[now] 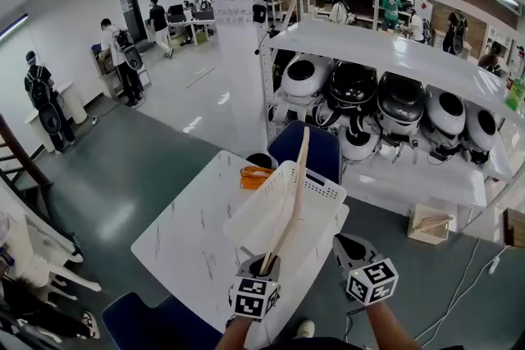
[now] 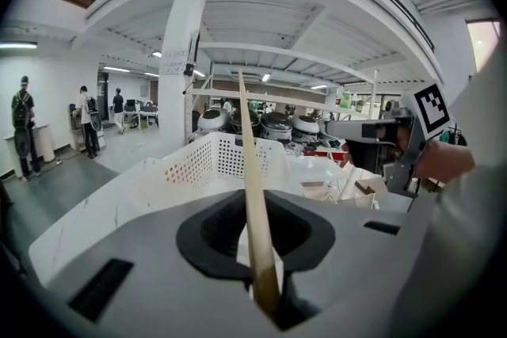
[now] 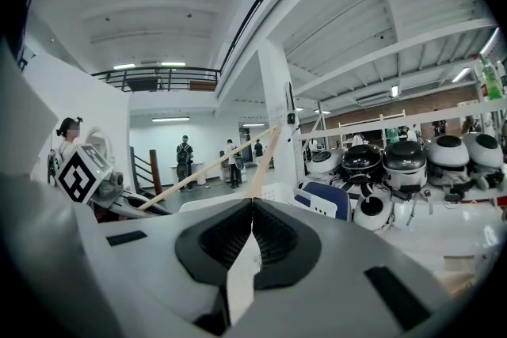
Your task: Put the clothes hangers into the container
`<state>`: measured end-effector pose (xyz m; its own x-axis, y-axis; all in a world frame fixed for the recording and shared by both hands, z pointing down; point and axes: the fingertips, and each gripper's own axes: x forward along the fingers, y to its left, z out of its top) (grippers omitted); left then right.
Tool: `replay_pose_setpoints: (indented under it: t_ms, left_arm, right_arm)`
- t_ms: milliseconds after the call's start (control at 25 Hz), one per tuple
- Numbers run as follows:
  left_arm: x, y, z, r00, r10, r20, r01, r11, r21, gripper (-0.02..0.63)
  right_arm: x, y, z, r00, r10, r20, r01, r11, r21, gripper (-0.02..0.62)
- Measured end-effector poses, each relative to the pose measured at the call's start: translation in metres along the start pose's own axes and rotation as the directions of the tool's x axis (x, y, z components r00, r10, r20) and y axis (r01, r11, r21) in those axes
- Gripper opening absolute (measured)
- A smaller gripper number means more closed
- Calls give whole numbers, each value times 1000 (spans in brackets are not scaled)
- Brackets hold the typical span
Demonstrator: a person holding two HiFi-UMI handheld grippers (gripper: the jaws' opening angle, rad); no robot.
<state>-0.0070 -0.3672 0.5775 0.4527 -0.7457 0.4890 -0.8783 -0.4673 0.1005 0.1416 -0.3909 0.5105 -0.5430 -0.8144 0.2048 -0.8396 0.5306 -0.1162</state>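
A long wooden clothes hanger (image 1: 294,193) slants up over the white perforated basket (image 1: 324,191) on the white table (image 1: 189,234). My left gripper (image 1: 267,262) is shut on its lower end. In the left gripper view the hanger (image 2: 249,170) runs straight up from between the jaws, with the basket (image 2: 214,158) just behind it. My right gripper (image 1: 349,246) hovers to the right of the basket, shut with nothing in it (image 3: 252,210). Orange hangers (image 1: 255,176) lie on the table past the basket's far left corner.
A blue chair (image 1: 305,150) stands beyond the table and another (image 1: 156,324) at its near left corner. A white pillar (image 1: 234,37) and a long shelf of round appliances (image 1: 394,102) lie behind. A wooden crate (image 1: 431,224) sits on the floor at right.
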Motion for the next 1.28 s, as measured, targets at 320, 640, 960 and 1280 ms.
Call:
replay_pose_setpoints:
  t_ms: [320, 640, 960, 1280]
  left_arm:
    - [8, 1, -11, 998, -6, -58, 4, 1000, -30, 58]
    - [13, -1, -23, 995, -8, -99, 4, 999, -41, 58]
    - [18, -2, -33, 992, -11, -122, 6, 999, -42, 58]
    - [19, -4, -8, 999, -38, -37, 38, 999, -9, 77]
  right_arm:
    - [2, -3, -3, 1000, -2, -11, 3, 1000, 6, 18]
    - [3, -4, -8, 1000, -1, -27, 1, 1000, 3, 18]
    - [6, -3, -12, 999, 1, -34, -1, 1000, 5, 18]
    - [7, -4, -13, 999, 2, -39, -1, 1000, 9, 18]
